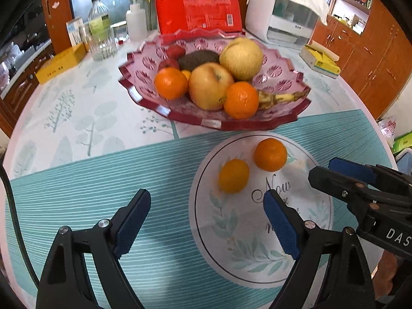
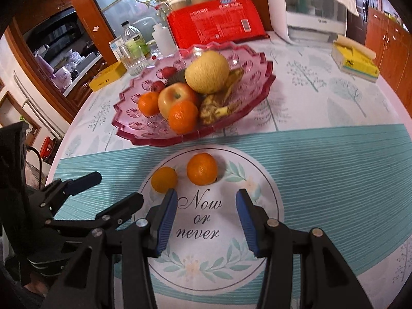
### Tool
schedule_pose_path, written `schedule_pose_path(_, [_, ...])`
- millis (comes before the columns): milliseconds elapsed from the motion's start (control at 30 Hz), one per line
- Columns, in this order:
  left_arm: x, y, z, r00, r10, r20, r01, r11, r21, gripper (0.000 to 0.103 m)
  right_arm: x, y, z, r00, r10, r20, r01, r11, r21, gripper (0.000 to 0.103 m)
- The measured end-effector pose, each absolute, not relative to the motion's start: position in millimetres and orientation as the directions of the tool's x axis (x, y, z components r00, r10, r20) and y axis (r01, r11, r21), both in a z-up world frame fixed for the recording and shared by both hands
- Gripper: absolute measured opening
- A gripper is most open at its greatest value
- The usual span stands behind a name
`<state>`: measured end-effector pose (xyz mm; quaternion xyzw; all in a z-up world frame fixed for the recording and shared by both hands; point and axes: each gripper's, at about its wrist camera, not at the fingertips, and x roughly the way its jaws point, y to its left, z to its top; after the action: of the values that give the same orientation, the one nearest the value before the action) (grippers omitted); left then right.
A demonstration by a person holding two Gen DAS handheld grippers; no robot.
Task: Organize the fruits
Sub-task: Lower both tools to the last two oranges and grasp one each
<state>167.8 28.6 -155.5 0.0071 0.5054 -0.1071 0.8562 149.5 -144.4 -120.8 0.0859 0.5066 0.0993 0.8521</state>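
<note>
Orange skins mark the task's things: 2 citrus fruits sit on the printed circle of the teal placemat, a mandarin ahead of the right gripper and between its fingertip lines, and a smaller, yellower kumquat-like fruit just beyond that gripper's left fingertip. They lie near each other but apart, probably sorted here by kind, since like fruits are grouped.

Both of the right gripper's jaws stand spread with nothing between them, over the lettering "Now or never". The left gripper is likewise wide apart and empty; its right finger overlaps the circle's edge, the other hangs over bare mat.

Farther past the fingertips stands the pink glass fruit dish, touching the mat's far edge. It holds 2 more mandarins, a red-yellow apple, a netted pale melon, a spotted banana, and red and dark fruits behind. Those 2 mandarins seem the likely next picks; the near one lies at the rim, easiest to reach.
</note>
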Motion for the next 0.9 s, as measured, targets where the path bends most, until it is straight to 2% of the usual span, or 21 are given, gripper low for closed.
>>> schedule_pose_path(200, [180.0, 23.2, -173.5, 0.439, -0.195, -0.877, 0.216, 0.971, -0.108, 0.079, 164.6, -141.7, -138.6, 0.441, 0.271, -0.856, -0.063, 0.960, 0.272, 0.048])
schedule_pose_path(267, [183.2, 20.4, -178.3, 0.434, -0.198, -0.879, 0.231, 0.967, -0.104, 0.071, 169.8, -140.2, -143.3, 0.434, 0.274, -0.859, -0.062, 0.960, 0.275, 0.048])
schedule_pose_path(333, [187.7, 18.9, -182.5, 0.426, -0.202, -0.882, 0.242, 0.965, -0.104, 0.068, 176.3, -139.1, -148.7, 0.424, 0.281, -0.861, -0.059, 0.957, 0.283, 0.048])
schedule_pose_path(800, [203.7, 11.6, -194.4, 0.390, -0.241, -0.889, 0.295, 0.947, -0.127, 0.065, 204.4, -130.3, -169.9, 0.382, 0.353, -0.854, -0.080, 0.933, 0.350, 0.047])
schedule_pose_path(900, [204.2, 10.4, -195.0, 0.394, -0.240, -0.887, 0.300, 0.946, -0.122, 0.064, 204.4, -131.3, -170.2, 0.380, 0.354, -0.855, -0.090, 0.934, 0.347, 0.039])
